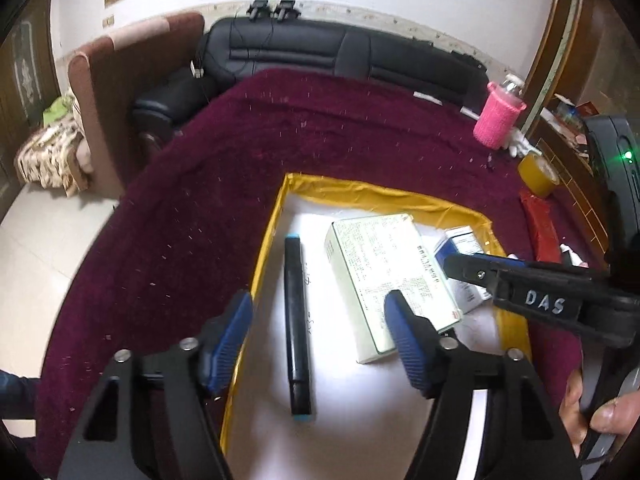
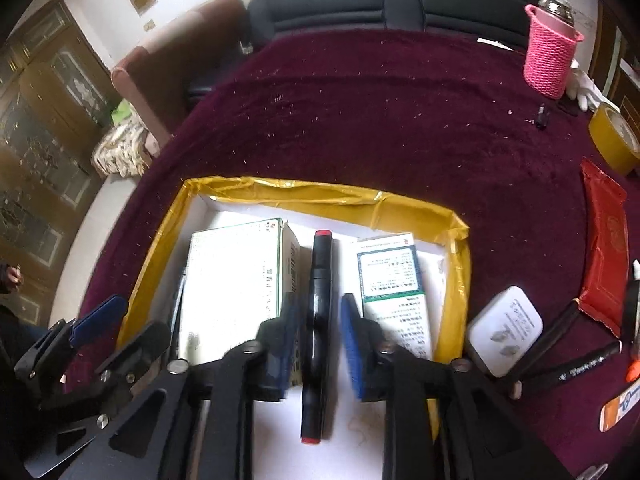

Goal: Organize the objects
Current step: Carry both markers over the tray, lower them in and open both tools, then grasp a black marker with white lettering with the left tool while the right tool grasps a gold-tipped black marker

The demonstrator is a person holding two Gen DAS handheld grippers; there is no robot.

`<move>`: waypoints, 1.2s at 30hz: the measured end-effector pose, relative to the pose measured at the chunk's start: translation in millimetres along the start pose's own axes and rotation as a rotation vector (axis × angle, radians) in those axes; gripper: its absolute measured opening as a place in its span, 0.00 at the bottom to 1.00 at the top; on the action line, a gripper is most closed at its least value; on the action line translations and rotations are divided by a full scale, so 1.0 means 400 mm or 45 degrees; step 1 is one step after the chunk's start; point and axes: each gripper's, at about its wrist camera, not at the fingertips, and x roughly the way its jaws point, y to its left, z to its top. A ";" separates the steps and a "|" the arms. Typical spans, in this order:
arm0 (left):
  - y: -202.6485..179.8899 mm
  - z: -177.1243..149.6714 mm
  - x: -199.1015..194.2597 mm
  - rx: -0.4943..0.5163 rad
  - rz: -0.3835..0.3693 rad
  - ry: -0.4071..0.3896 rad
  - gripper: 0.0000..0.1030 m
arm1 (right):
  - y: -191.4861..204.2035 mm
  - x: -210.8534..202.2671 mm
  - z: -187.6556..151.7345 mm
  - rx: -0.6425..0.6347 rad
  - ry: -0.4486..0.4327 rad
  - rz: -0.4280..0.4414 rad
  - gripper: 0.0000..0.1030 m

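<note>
Left gripper (image 1: pixel 320 320) hangs wide open over the yellow-edged tray (image 1: pixel 262 240), holding nothing; the blue-capped marker (image 1: pixel 296 320) lies flat on the tray floor between its fingers, beside the large white box (image 1: pixel 384 276).

Right gripper (image 2: pixel 320 320) stands part open over the same tray (image 2: pixel 160 236), its pads on either side of the red-capped marker (image 2: pixel 318 320) (contact cannot be judged). That marker lies between the large box (image 2: pixel 236 280) and the green-printed box (image 2: pixel 394 292).

Only the right view shows the white case (image 2: pixel 506 330) and loose pens (image 2: pixel 580 364) on the maroon cloth (image 2: pixel 360 120).
</note>
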 end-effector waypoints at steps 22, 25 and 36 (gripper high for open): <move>-0.439 -0.111 -0.074 0.450 -0.298 -0.017 0.83 | -0.598 -0.398 -0.339 0.648 -0.408 -0.232 1.00; -0.540 -0.129 -0.023 0.582 -0.308 0.017 0.83 | -0.649 -0.404 -0.376 0.671 -0.440 -0.222 1.00; -0.770 -0.107 0.188 0.928 -0.202 0.081 0.82 | -0.729 -0.402 -0.425 0.636 -0.668 -0.122 1.00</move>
